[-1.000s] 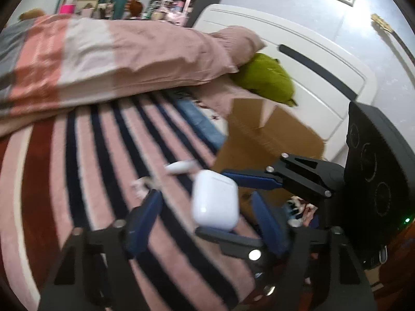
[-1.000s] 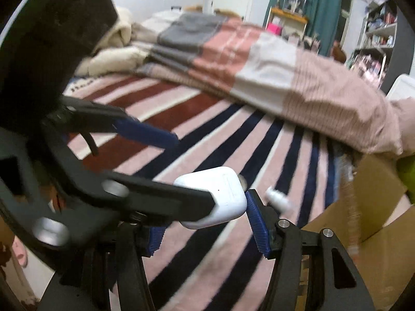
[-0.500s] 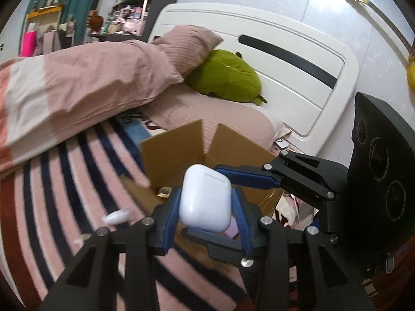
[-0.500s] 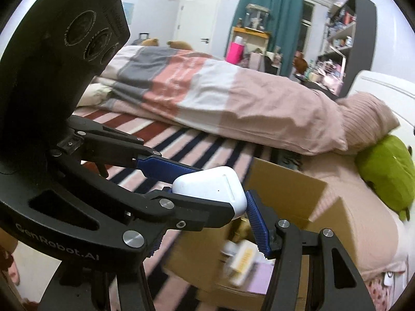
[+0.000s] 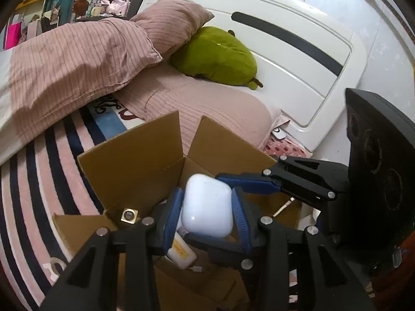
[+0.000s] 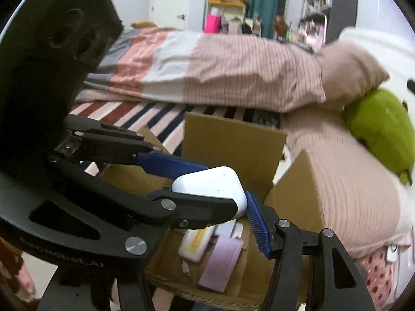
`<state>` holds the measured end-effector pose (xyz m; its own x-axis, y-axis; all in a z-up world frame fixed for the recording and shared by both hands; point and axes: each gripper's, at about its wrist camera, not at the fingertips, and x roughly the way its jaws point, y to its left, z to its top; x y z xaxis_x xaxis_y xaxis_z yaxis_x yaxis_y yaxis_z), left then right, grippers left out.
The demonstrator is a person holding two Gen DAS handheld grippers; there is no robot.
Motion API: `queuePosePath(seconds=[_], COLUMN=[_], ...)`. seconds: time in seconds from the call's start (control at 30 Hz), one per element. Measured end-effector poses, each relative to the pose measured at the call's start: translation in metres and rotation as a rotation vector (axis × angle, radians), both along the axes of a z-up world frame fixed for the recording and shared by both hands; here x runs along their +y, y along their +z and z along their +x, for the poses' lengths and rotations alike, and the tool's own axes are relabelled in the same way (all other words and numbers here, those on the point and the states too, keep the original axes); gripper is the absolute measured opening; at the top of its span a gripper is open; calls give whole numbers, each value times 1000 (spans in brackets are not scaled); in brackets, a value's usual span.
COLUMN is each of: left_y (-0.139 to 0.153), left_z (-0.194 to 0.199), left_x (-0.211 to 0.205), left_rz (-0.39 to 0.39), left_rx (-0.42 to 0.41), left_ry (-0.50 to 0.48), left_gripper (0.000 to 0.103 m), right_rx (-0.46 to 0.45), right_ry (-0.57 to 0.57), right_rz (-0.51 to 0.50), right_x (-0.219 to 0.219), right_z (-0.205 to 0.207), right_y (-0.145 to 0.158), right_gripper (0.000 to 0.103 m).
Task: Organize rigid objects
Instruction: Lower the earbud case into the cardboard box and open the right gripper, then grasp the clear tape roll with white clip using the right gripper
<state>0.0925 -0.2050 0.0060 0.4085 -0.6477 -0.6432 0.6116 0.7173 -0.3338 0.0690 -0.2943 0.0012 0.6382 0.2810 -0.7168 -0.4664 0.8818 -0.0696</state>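
Both tongs were on the white earbud case [image 5: 206,207], held over the open cardboard box [image 5: 135,160]. Left gripper [image 5: 206,211]: blue pads pinched the case on its two sides, contact clear in the left wrist view. Right gripper [image 6: 205,197]: I saw one blue pad [image 6: 255,224] against the case's rounded end and the other finger running along its far side, so it was clamped on the same case from the crosswise direction.

The case sat in the air above the box opening, not touching the contents. Box flaps stood up and out; the box rested on the striped blanket [image 5: 39,181] at the pillow end of the bed.

Inside the box, from the right wrist view: a white and yellow charger-like block [image 6: 194,243] with a short cable, a lilac flat item [image 6: 223,261] beside it, and a pale flat object between them that I couldn't identify. Left view also showed a small square gold-framed item [image 5: 129,215] in the box's near corner.

Background: pink ribbed pillow [image 5: 171,23], green plush toy [image 5: 218,54], white headboard [image 5: 298,59].
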Motion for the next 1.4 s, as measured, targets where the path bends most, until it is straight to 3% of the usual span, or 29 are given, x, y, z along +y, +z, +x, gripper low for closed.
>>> queuePosePath(seconds=[0.1, 0.17, 0.23, 0.4, 0.7, 0.93, 1.17, 1.3, 1.4], left_y=[0, 0, 4, 14, 33, 31, -6, -38, -56], left_z=[1, 1, -2, -12, -44, -64, -69, -65, -62], left_x=[-2, 0, 8, 27, 85, 164, 240, 264, 274], left_rz=[13, 14, 13, 1, -21, -3, 49, 75, 79], left_rx=[10, 7, -14, -37, -102, -139, -106, -59, -25], left_ry=[0, 13, 34, 58, 135, 284, 441, 492, 504], left_gripper=[40, 61, 69, 72, 79, 80, 82, 82, 82], right_rx=[78, 118, 137, 97, 32, 2, 66, 158, 175], right_ry=[-12, -25, -36, -50, -25, 64, 204, 228, 211], right_rz=[41, 62, 68, 33, -37, -39, -22, 12, -8], right_x=[-5, -8, -9, -3, 35, 96, 171, 198, 206], right_z=[7, 10, 10, 2, -23, -40, -38, -22, -7], right_y=[-5, -8, -10, -1, 22, 29, -3, -42, -74], right_gripper=[54, 54, 54, 67, 67, 67, 67, 67, 68])
